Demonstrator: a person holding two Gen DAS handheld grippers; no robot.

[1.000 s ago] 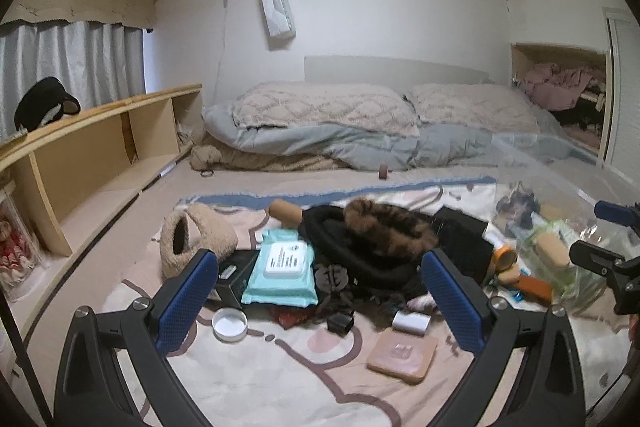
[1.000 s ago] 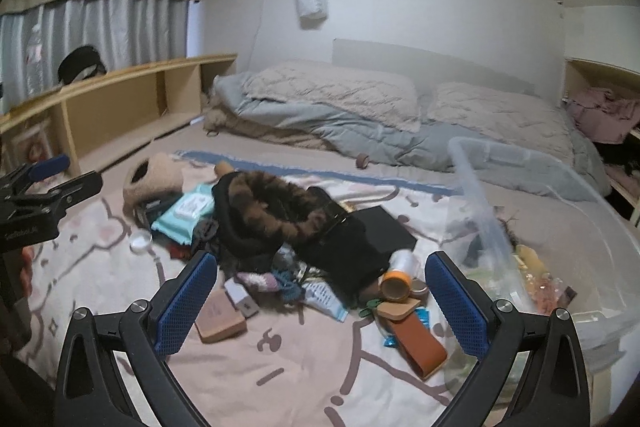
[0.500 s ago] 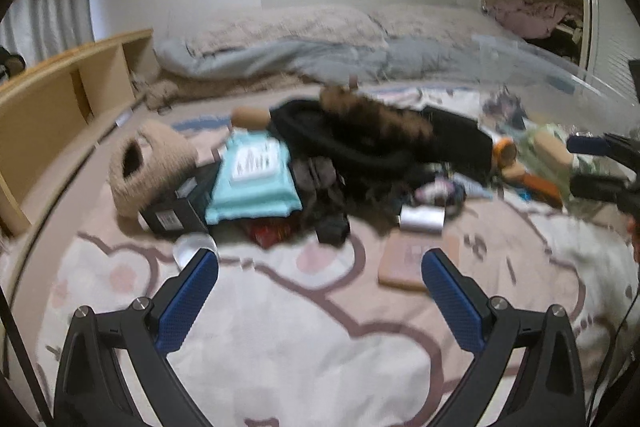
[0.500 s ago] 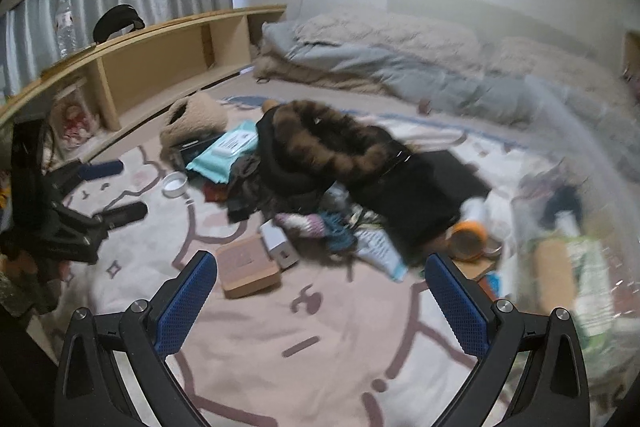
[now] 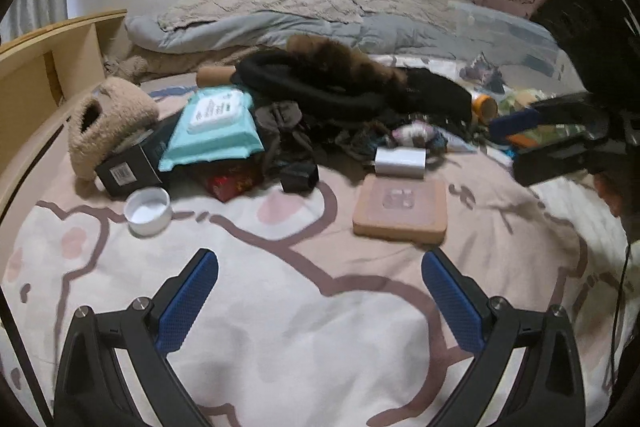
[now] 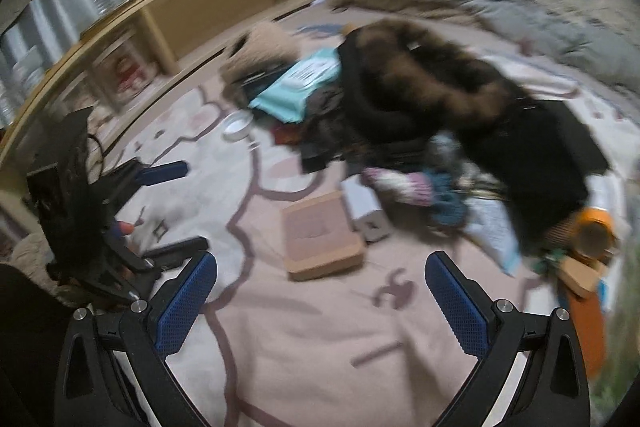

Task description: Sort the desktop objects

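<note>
Both the left gripper (image 5: 320, 299) and the right gripper (image 6: 320, 299) hang over the pink blanket (image 5: 320, 347) with fingers spread wide and empty, probably so either can reach the flat tan box (image 5: 400, 209) lying just before the messy pile (image 5: 340, 95).

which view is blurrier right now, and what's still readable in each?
Right wrist view: heavy motion smear; the tan flat box and fur-trimmed black garment show only as soft shapes, while the right gripper stays crisp. Left wrist view: much sharper; white cap and teal wipes pack are clear, and only the far right edge smears.
</note>
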